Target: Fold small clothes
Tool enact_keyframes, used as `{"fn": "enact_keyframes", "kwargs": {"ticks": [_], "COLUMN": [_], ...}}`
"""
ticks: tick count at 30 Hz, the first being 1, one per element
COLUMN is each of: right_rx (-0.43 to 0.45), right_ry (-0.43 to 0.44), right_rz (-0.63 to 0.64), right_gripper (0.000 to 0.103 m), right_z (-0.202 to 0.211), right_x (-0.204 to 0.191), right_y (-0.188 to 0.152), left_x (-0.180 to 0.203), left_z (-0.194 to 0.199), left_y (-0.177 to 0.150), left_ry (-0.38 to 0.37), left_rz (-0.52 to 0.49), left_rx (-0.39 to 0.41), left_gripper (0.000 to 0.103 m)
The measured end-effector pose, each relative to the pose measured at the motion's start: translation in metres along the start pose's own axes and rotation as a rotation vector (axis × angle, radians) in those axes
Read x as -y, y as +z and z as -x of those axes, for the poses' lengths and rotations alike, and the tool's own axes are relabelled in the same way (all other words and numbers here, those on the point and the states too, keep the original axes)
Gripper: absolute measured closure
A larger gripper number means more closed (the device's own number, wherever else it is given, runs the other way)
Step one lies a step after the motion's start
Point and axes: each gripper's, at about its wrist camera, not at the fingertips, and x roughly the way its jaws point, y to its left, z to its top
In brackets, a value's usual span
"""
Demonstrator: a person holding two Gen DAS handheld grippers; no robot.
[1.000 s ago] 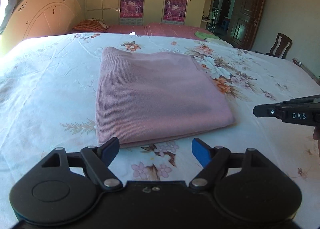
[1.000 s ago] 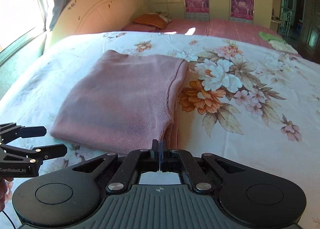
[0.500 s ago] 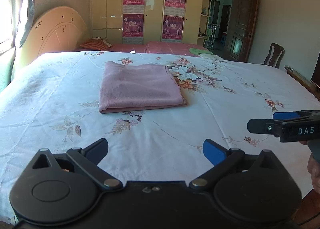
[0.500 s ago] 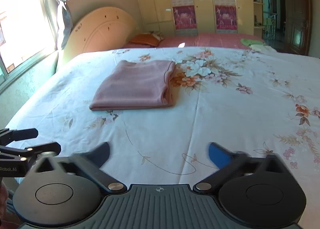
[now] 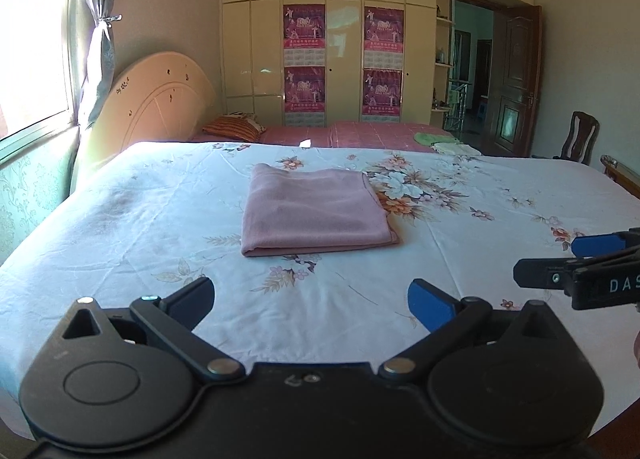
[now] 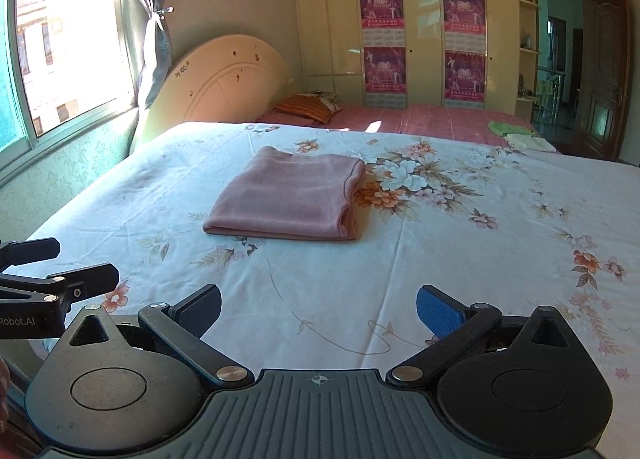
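the pink garment (image 5: 316, 211) lies folded into a flat, near-rectangular stack on the bed sheet (image 5: 160, 219), roughly mid-bed. the fabric is a fine rib knit, matte, dusty pink. the near edge is a rounded fold; in the right wrist view (image 6: 288, 197) the layered open edges show at its right side, with a thin dark seam line curving along the top layer. the surface is smooth, with only shallow creases.

the bed sheet is a thin white woven cloth printed with orange, white and pink flowers and brown leaves; fine wrinkles run across it. the garment's right edge lies against the large floral cluster.

the left hand-held gripper (image 5: 312, 299) is black moulded plastic with blue textured pads on its fingers (image 5: 432, 303); its jaws have just been opening and now stand fully spread, nothing between them. the right hand-held gripper (image 6: 320, 305) has the same build and a ribbed grey body; its jaws have just been opening, stand wide, and hold nothing. both hover over the near part of the bed, well apart from the garment.

behind the bed stand a curved cream headboard (image 5: 160, 99) and glossy cream wardrobe doors (image 5: 256, 47).
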Motion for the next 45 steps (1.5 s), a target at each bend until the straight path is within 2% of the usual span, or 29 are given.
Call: {"fn": "enact_keyframes", "kwargs": {"ticks": [2,5,9,18,22,45], "right_rx": [0.001,0.004,0.014,0.022,0.024,0.037], "right_ry": [-0.012,-0.032,-0.038,-0.056,-0.056,-0.064], "right_rz": [0.001,0.003,0.013,0.039,0.041,0.05], "right_gripper": [0.0,0.0,0.0,0.0,0.0,0.0], "right_z": [0.002,0.005,0.011,0.016,0.017,0.018], "right_x": [0.001,0.0,0.0,0.0,0.001,0.002], "right_y": [-0.001,-0.002,-0.004,-0.002,0.0,0.004], "left_x": [0.005,0.007,0.004,0.006,0.005,0.005], "left_z": [-0.001,0.003,0.006,0.007,0.007,0.005], "left_y": [0.0,0.0,0.002,0.002,0.002,0.005], "left_ry": [0.038,0.05,0.02,0.003,-0.028,-0.037], "left_rz": [-0.044,-0.062,-0.031,-0.031,-0.017,-0.021], "left_rx": [-0.006,0.012,0.013,0.014,0.016,0.018], "left_gripper": [0.0,0.0,0.0,0.0,0.0,0.001]}}
